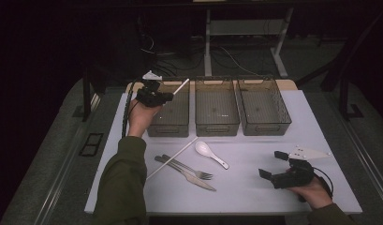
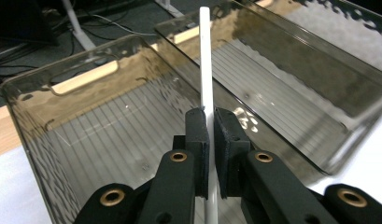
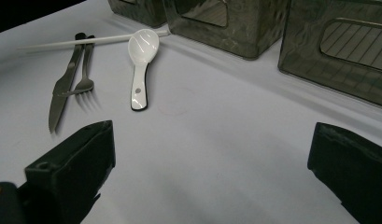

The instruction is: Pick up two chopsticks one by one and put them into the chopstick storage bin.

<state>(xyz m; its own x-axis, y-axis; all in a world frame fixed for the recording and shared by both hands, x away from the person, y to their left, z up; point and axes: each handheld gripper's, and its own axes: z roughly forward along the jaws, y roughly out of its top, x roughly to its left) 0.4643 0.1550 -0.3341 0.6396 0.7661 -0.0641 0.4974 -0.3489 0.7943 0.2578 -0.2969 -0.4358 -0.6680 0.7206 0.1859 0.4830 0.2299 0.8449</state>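
Left gripper (image 2: pixel 211 140): black jaws closed on a white chopstick (image 2: pixel 206 65), pads pressing its sides. Stick runs up the frame, nearly upright, past the jaws. Below it, a smoky translucent bin (image 2: pixel 34 109) with ribbed floor and handle slot. A second such bin (image 2: pixel 319 70) just beside it, right.

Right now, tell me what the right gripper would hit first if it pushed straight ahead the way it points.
Probably the white spoon. The right gripper points, jaws open, across bare table toward the spoon and, beyond it, the fork and knife. Depth is unclear, so it might slide just past.
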